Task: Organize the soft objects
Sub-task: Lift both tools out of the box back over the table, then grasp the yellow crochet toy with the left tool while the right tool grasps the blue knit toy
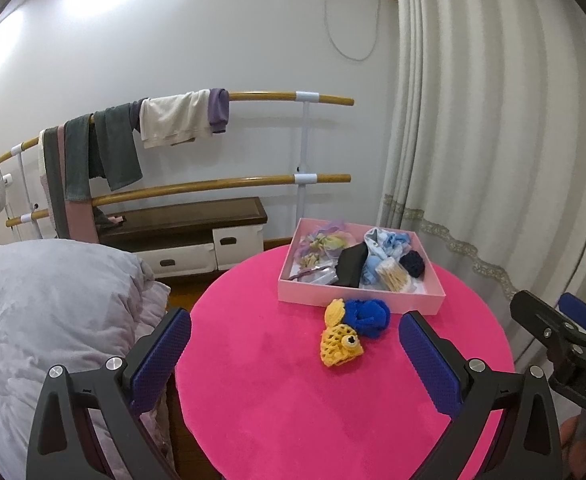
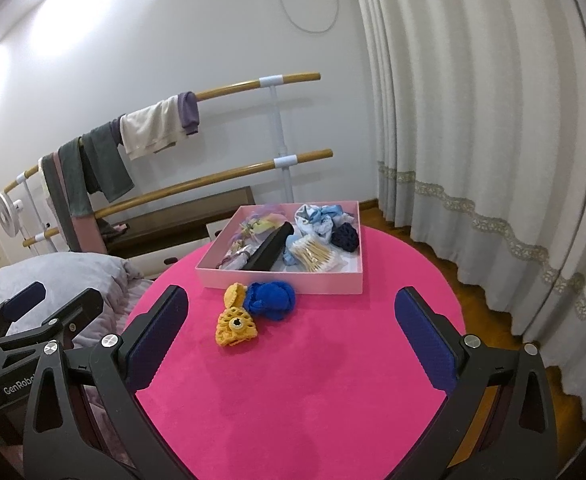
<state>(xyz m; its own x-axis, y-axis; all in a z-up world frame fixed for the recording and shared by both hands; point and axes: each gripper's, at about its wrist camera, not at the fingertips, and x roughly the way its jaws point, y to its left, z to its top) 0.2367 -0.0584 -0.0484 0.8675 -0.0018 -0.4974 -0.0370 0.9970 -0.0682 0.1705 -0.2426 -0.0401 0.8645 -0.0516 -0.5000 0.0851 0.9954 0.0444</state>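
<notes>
On table, two crocheted toys

White wall, cream curtains, wooden barre draped with towels, wood floor.

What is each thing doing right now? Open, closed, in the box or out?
Left gripper: open, empty.
Right gripper: open, empty.
Pink box: no lid, filled.
Yellow crochet fish: outside the box, on the table.
Blue crochet piece: outside, touching the fish.
Cotton swabs: inside the box.
</notes>
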